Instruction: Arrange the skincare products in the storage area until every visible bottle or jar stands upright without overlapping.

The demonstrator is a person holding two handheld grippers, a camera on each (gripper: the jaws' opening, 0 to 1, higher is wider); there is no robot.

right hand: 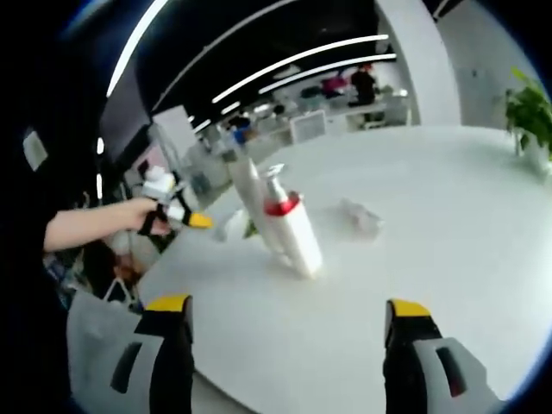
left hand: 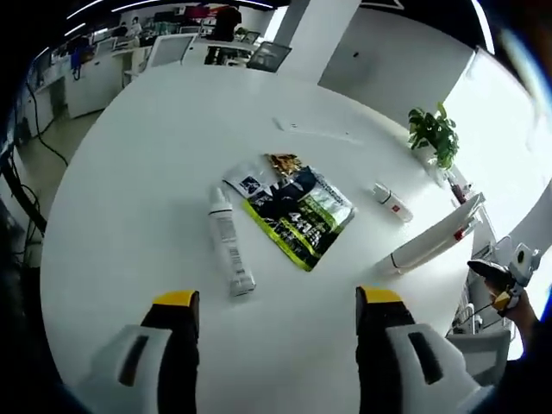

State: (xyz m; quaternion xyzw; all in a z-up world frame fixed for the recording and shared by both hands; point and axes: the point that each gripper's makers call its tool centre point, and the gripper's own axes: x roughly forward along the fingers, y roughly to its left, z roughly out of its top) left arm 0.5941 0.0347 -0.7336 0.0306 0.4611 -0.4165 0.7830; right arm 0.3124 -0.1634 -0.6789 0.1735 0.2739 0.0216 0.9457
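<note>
Left gripper point(left hand: 276, 310) hovers over the near edge of a round white table point(left hand: 147, 164), jaws spread wide, nothing between the yellow-tipped fingers. On the table ahead: a white spray bottle point(left hand: 229, 244) lying flat on its side, just left of a dark and lime-green pouch point(left hand: 302, 214), also flat. A small white sachet point(left hand: 247, 181) lies at the pouch's far left corner, touching or slightly under it; cannot tell which. Further right, a small white tube point(left hand: 393, 203) with red marking lies on its side, apart from the pouch. Near the right edge, a long white pump bottle point(left hand: 431, 241) lies tilted over. Potted plant point(left hand: 434, 134) at the far right. Right gripper point(right hand: 289, 315) likewise wide open and empty, facing that pump bottle point(right hand: 289, 228), red collar visible, leaning over. The other gripper point(right hand: 177, 211) shows at left, held in a hand point(right hand: 129, 216).
</note>
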